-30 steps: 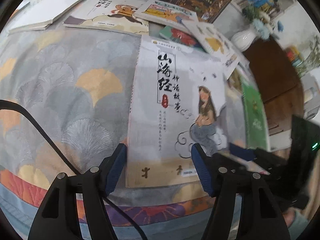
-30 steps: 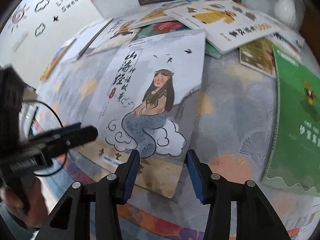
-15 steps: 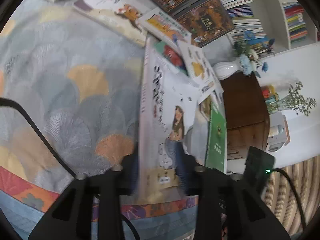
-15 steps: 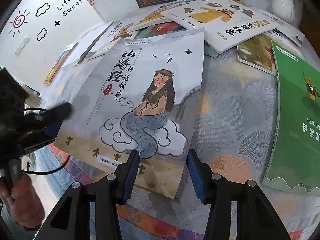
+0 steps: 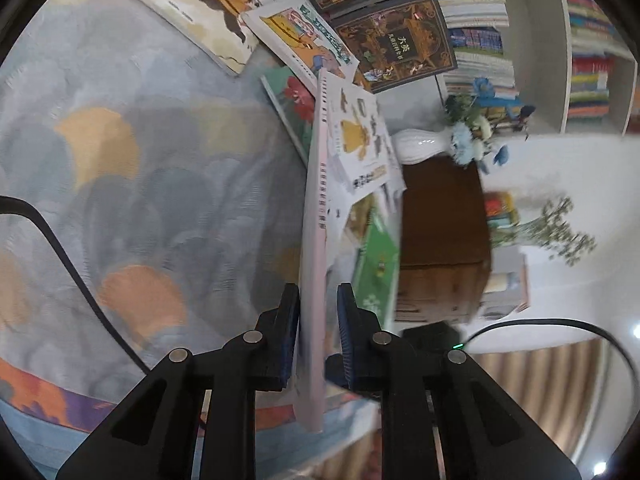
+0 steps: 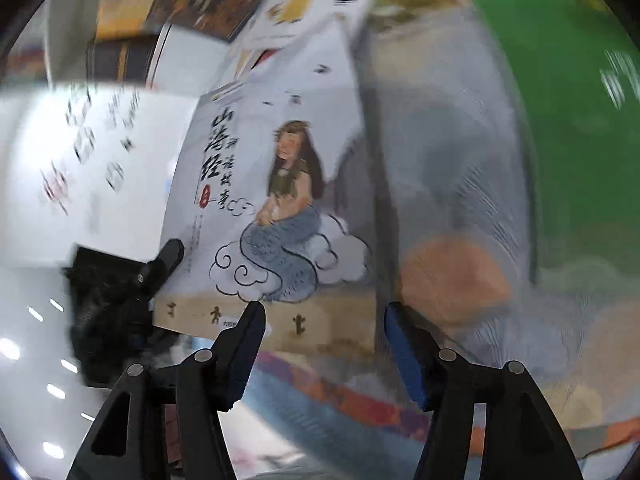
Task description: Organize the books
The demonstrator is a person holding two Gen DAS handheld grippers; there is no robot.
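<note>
My left gripper point(image 5: 318, 332) is shut on the bottom edge of the grey mermaid book point(image 5: 314, 264), which stands on edge, lifted off the patterned tablecloth point(image 5: 140, 200). In the right wrist view the same book point(image 6: 276, 200) shows its cover, tilted up, with the left gripper point(image 6: 160, 268) pinching its lower left corner. My right gripper point(image 6: 322, 320) is open and empty, just below the book's bottom edge.
Several books lie scattered at the back of the table: a white bear book point(image 5: 208, 12), a yellow-picture book point(image 5: 360, 140), a green book point(image 5: 376, 264) point(image 6: 560, 100), two dark books point(image 5: 396, 44). A white vase point(image 5: 420, 146) stands on a brown cabinet point(image 5: 444, 240); bookshelves behind.
My left gripper closed on the mermaid book and raised it from flat to on edge. The right gripper stayed open and swung with heavy blur.
</note>
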